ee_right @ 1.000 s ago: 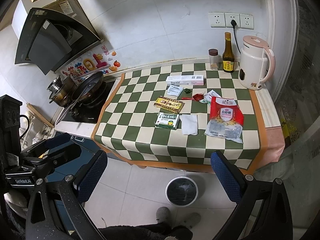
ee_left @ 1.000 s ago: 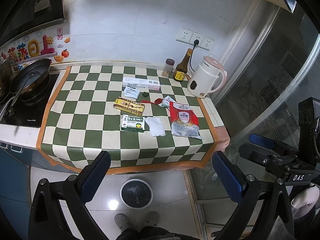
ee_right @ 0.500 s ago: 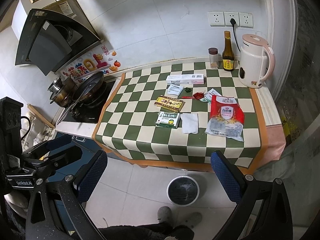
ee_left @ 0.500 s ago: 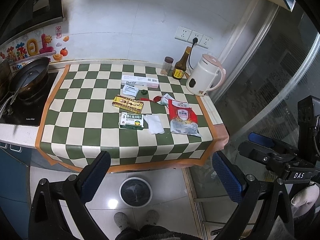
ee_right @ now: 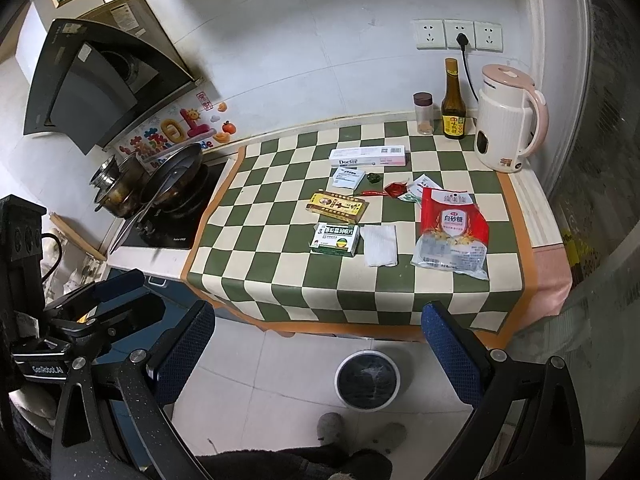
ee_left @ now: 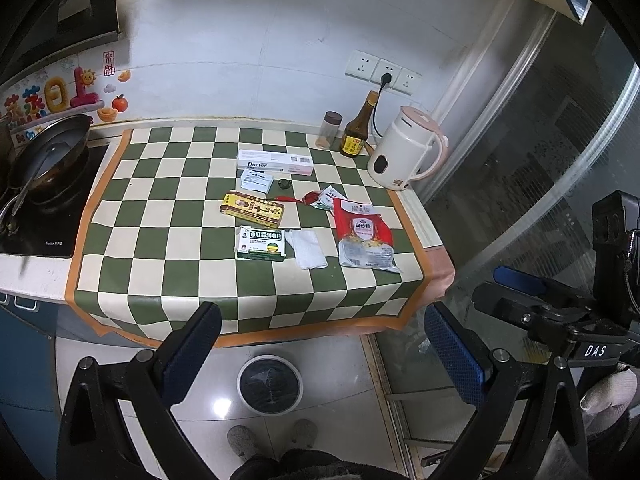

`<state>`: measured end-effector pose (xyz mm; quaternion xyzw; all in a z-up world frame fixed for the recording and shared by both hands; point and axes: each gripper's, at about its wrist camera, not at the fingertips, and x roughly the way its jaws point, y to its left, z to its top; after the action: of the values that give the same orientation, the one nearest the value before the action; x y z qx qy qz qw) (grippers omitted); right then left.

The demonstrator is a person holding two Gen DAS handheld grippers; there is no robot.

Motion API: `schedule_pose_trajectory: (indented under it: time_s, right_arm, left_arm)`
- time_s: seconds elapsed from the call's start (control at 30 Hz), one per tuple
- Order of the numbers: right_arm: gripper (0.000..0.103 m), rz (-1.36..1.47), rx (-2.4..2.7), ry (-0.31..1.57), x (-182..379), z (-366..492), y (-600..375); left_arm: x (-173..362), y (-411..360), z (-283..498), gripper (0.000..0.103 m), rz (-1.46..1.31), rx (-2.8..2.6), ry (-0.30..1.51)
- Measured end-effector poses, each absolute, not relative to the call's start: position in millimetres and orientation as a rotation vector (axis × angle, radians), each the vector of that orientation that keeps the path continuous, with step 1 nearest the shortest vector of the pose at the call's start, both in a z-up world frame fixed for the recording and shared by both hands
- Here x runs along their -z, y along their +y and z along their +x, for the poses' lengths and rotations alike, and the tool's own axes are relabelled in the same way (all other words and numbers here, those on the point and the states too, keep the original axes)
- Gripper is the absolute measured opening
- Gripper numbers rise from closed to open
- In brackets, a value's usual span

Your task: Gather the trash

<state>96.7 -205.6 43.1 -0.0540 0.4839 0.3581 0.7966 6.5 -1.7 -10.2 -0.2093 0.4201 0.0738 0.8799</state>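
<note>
Trash lies on the checked cloth (ee_left: 168,248): a white toothpaste box (ee_left: 274,162), a small white sachet (ee_left: 257,181), a yellow box (ee_left: 252,209), a green-white medicine box (ee_left: 261,243), a white tissue (ee_left: 307,249), a red sugar bag (ee_left: 365,240), a red wrapper (ee_left: 311,197) and a small green bit (ee_left: 283,184). A round bin (ee_left: 269,384) stands on the floor below the counter edge; it also shows in the right wrist view (ee_right: 367,381). My left gripper (ee_left: 320,348) and right gripper (ee_right: 318,350) are open and empty, held back from the counter above the floor.
A white-pink kettle (ee_left: 404,148), a brown bottle (ee_left: 355,131) and a spice jar (ee_left: 329,129) stand at the back right. A pan (ee_left: 44,156) sits on the hob at left. A glass door (ee_left: 540,160) is at right. My shoes (ee_left: 272,438) are by the bin.
Both grippers have drawn slightly back from the counter, so the table looks a little smaller and higher. Nothing on the cloth has moved.
</note>
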Motion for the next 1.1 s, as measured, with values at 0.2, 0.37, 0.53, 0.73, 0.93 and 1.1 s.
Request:
schedule_pose_trajectory:
  time_s: [0.2,0.37,0.53,0.73,0.93,1.1]
  right_arm:
    - [0.103,-0.106,-0.583,1.042,-26.4,122.7,-196.3]
    - [0.103,-0.12,-0.405,1.096,17.5,169.8,-196.4]
    - [0.096,-0.22,-0.303,1.12,70.5,238.5,-188.9]
    - [0.076,-0.325,-0.28,1.17,150.0,350.0,-171.7]
    - [0.076,-0.344,-0.329,1.313,218.3,434.7,-159.8]
    - [0.077,-0.468,-0.41,1.342,244.3,453.7,-140.4]
  left_arm:
    - [33.3,28.8,27.7,0.103,-0.381,-0.358,0.926]
    - [89.9,69.4,64.7,0.103,-0.406,-0.554,1.054]
    - [171.7,110.5,102.6,0.103,-0.79,-0.589,1.192]
    - [263.9,114.6,163.5,0.091,-1.28,-0.634,1.242]
    - [318.4,114.2,210.5,0.091,-1.579,-0.797,1.193]
    - [316.3,121.5,234.1,0.087,-1.52,-0.933,1.187]
